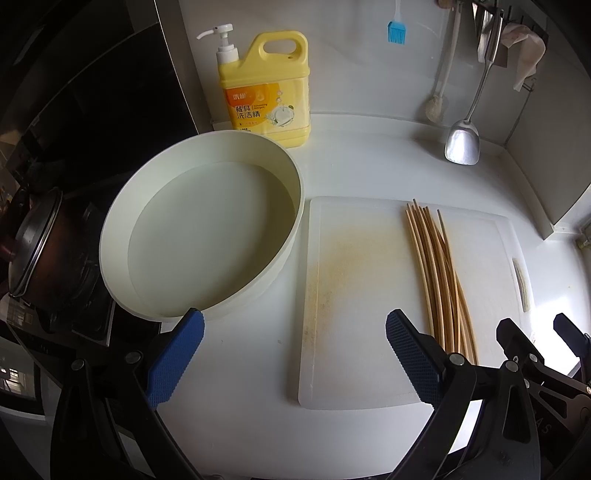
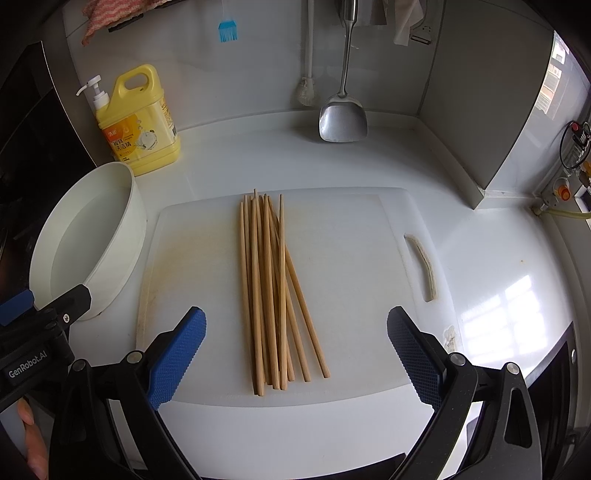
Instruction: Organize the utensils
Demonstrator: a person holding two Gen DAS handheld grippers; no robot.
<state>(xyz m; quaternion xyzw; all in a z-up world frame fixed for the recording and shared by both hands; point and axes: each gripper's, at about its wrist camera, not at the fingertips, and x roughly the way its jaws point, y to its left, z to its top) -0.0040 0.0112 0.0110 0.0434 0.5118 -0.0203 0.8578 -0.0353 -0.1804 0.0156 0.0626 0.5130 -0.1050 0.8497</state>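
Observation:
Several wooden chopsticks (image 2: 269, 291) lie in a loose bundle on a white cutting board (image 2: 351, 258); they also show in the left wrist view (image 1: 439, 280) on the board (image 1: 354, 295). My right gripper (image 2: 295, 325) is open and empty, its fingers spread either side of the near ends of the chopsticks, above the board. My left gripper (image 1: 293, 328) is open and empty, over the counter between a round white basin (image 1: 199, 236) and the board. The left gripper (image 2: 44, 306) shows at the left edge of the right wrist view.
The basin (image 2: 92, 243) holds water. A yellow dish soap jug (image 1: 266, 92) stands behind it. A metal spatula (image 2: 343, 118), a white brush (image 2: 306, 92) and a blue silicone brush (image 2: 228, 31) hang on the back wall. A dark stove with a pot (image 1: 37, 243) is at left.

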